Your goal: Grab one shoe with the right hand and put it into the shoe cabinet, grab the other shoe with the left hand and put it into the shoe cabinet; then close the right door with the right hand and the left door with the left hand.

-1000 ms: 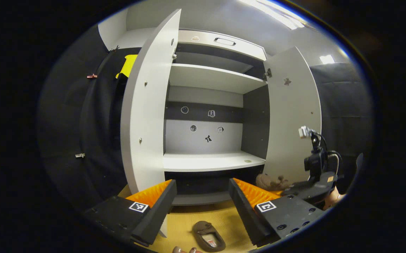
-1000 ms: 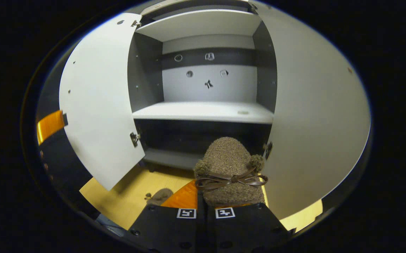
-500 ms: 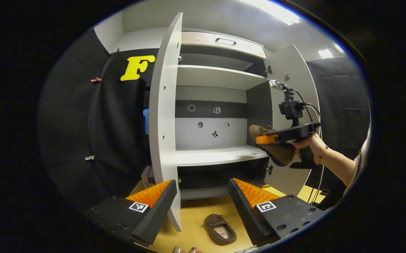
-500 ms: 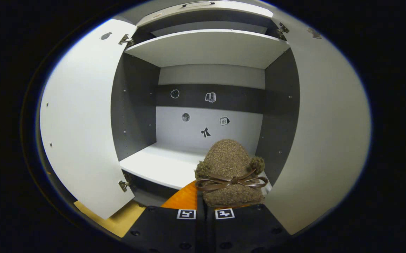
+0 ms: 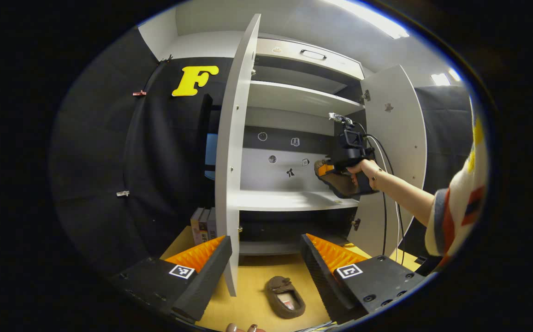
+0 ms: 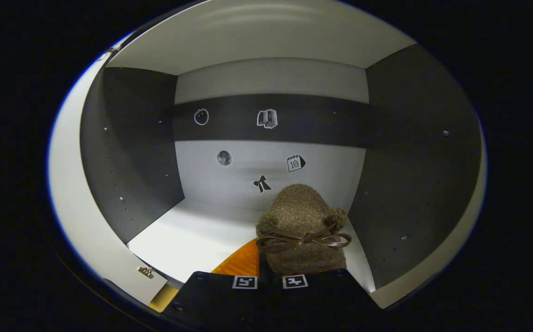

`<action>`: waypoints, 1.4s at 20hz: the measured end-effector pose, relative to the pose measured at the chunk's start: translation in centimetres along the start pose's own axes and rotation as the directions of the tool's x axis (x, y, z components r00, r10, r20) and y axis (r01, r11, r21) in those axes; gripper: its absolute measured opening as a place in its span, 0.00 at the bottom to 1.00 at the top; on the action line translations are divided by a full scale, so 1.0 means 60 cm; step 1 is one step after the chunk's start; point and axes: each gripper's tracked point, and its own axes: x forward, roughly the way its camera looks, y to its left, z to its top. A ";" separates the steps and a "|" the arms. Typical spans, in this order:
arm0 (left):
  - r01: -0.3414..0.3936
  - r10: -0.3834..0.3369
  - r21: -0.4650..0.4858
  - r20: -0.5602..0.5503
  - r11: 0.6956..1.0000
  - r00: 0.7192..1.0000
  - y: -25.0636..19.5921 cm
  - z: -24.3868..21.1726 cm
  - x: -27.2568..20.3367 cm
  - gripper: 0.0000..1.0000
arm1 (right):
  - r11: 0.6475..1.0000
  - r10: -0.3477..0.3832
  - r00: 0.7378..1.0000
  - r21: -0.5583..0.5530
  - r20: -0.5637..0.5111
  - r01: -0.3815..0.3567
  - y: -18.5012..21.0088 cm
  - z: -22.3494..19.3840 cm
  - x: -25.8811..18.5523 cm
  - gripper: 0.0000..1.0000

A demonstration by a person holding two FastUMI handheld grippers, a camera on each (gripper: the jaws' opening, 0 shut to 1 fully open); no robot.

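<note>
Shoe [image 6: 301, 230] number one is hanging over the middle shelf [image 6: 192, 235] inside the shoe cabinet [image 5: 294, 99], the right gripper [image 6: 269, 276] pinching its rear edge with fingers nearly closed. Fuzzy and soft, it is looking light (probably squashing easily). The left gripper [image 5: 266, 251] is gaping wide, carrying nothing, above the second shoe [image 5: 285, 297] lying on the floor [image 5: 248, 304]. Two shoes, two open doors; that collar rim is looking like the best hold.
</note>
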 end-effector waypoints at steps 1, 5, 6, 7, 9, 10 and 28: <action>-0.018 0.018 0.021 -0.007 1.000 1.000 0.010 -0.001 -0.002 0.95 | 1.000 -0.002 1.000 0.006 -0.008 0.002 0.001 0.006 0.023 0.05; -0.056 0.056 0.046 0.004 0.997 0.998 0.033 0.011 -0.007 0.95 | 0.999 -0.035 0.992 -0.002 -0.119 0.035 -0.006 -0.034 0.115 0.05; -0.060 0.060 0.040 0.006 0.997 0.998 0.034 0.014 -0.009 0.95 | 0.999 -0.048 0.986 -0.021 -0.161 0.045 -0.011 -0.057 0.130 0.04; -0.066 0.065 0.034 0.009 0.997 0.998 0.035 0.016 -0.011 0.95 | 0.998 -0.058 0.979 -0.042 -0.198 0.050 -0.014 -0.076 0.138 0.05; -0.075 0.075 0.019 -0.001 0.997 0.997 0.038 0.012 -0.012 0.95 | 0.997 -0.071 0.969 -0.044 -0.237 0.063 -0.018 -0.101 0.162 0.05; -0.080 0.081 0.013 -0.008 0.997 0.997 0.040 0.007 -0.012 0.95 | 0.998 -0.070 0.965 -0.021 -0.253 0.066 -0.016 -0.105 0.163 0.05; 0.027 -0.028 -0.033 -0.042 0.999 0.999 -0.038 -0.046 0.001 0.95 | 0.992 0.123 0.989 -0.016 0.081 -0.122 0.040 0.012 -0.189 0.98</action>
